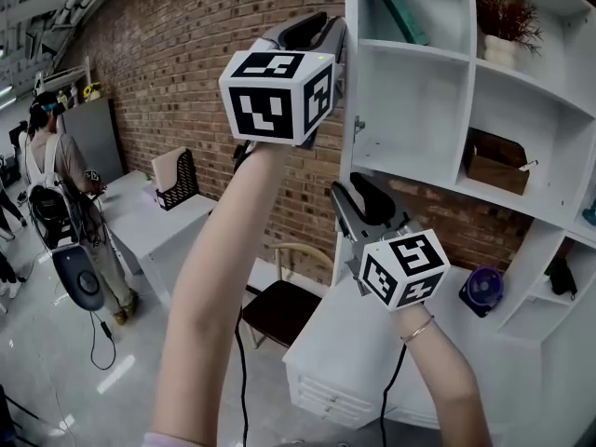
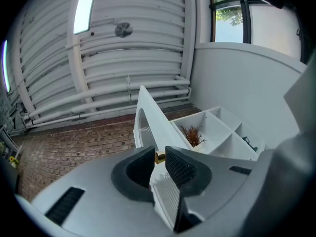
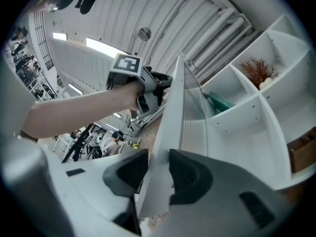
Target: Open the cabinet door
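Left gripper (image 2: 159,156) and right gripper (image 3: 158,168) clamp the cabinet door (image 3: 171,110).

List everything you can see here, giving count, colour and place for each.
shelf: one, white, right
door: one, white, edge-on at the shelf's left side
knob: one, gold, on the door
plant: one, reddish, top bay
box: one, wooden, middle bay
chair: one, dark seat, left of the shelf
table: one, white, left
rack: one, black, on the table
person: one, far left
left tongs: grey, closed on the knob
right tongs: grey, closed on the door, lower down
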`<state>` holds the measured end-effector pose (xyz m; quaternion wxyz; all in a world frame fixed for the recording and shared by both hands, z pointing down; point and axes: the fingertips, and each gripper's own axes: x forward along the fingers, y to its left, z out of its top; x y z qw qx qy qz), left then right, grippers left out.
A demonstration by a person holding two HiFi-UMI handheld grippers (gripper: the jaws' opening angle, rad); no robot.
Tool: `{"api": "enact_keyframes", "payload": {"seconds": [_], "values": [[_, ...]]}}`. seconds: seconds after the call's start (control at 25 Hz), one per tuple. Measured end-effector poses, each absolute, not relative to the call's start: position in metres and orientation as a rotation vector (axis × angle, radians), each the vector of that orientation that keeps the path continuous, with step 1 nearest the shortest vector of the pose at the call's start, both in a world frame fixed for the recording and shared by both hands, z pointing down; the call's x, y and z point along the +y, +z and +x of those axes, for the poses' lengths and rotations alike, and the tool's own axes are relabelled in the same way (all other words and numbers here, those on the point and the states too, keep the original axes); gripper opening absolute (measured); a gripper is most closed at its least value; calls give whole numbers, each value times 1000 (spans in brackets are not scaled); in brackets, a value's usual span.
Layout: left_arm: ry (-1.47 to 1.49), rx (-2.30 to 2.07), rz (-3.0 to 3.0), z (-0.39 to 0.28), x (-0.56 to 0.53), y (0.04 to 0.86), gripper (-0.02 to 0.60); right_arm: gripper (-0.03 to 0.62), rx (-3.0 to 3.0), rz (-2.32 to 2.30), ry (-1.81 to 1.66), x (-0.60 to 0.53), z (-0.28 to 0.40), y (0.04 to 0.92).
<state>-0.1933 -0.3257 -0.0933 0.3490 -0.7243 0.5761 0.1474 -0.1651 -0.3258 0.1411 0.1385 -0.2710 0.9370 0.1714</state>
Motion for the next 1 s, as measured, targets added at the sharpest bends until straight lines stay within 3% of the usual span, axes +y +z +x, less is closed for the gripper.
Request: {"api": "enact_keyframes", "payload": {"seconds": [0.48, 1.0], "values": [[391, 1529, -1830, -230, -322, -96, 23, 138, 2693, -728, 519, -323, -202, 141], [355, 1602, -1796, -281, -321, -80, 25, 123, 2697, -671, 509, -323, -249, 144]]}}
